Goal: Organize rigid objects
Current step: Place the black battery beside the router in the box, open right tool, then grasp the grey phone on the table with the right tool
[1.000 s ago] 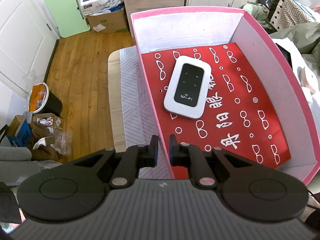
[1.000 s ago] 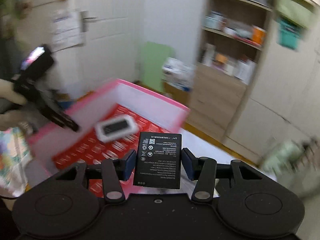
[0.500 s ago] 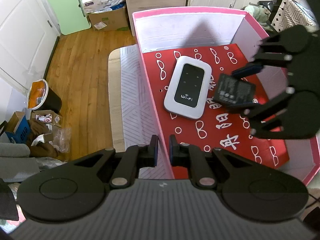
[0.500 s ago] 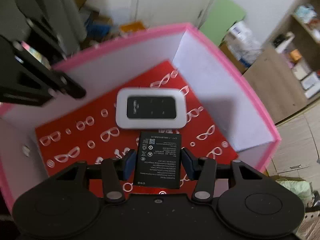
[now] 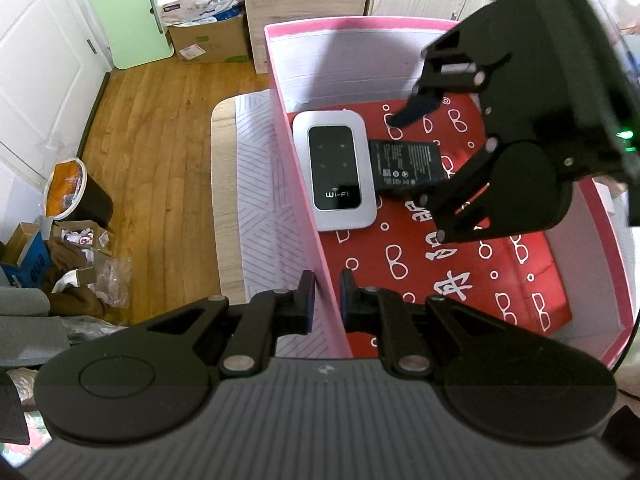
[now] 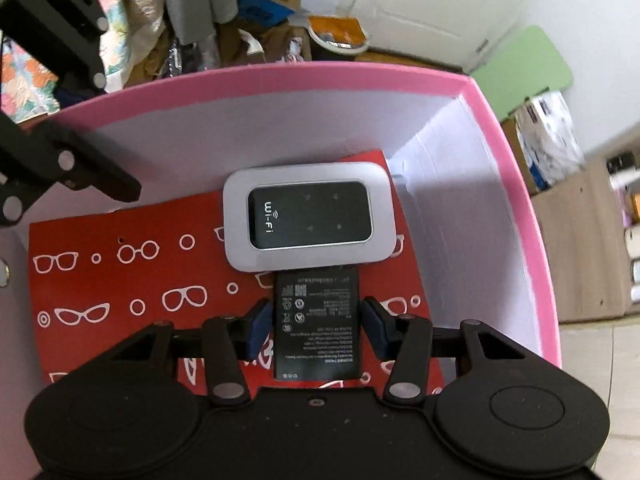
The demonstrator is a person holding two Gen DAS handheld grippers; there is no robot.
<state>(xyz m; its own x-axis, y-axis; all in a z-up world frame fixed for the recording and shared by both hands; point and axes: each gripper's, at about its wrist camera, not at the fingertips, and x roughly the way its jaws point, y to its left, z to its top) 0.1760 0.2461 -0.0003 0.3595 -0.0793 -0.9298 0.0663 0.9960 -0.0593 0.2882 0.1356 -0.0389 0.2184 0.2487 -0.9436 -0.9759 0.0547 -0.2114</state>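
A pink box [image 5: 298, 216] with a red patterned liner [image 5: 432, 264] holds a white Wi-Fi router [image 5: 335, 170], also seen in the right wrist view [image 6: 310, 216]. A black battery [image 6: 317, 322] lies flat on the liner against the router; it also shows in the left wrist view [image 5: 406, 162]. My right gripper [image 6: 317, 322] is inside the box with its pads [image 6: 258, 328] a little apart from the battery's sides. My left gripper [image 5: 325, 300] is shut on the box's left wall near the front corner.
The box stands on a striped cloth [image 5: 256, 200] over a small table. Wooden floor [image 5: 160, 152] lies to the left with a bin [image 5: 76, 192], cardboard boxes and clutter. Cabinets stand behind the box.
The right gripper has moved down into the box and set the battery on the liner beside the router, and its jaws have eased open. The router has slid toward the left wall.
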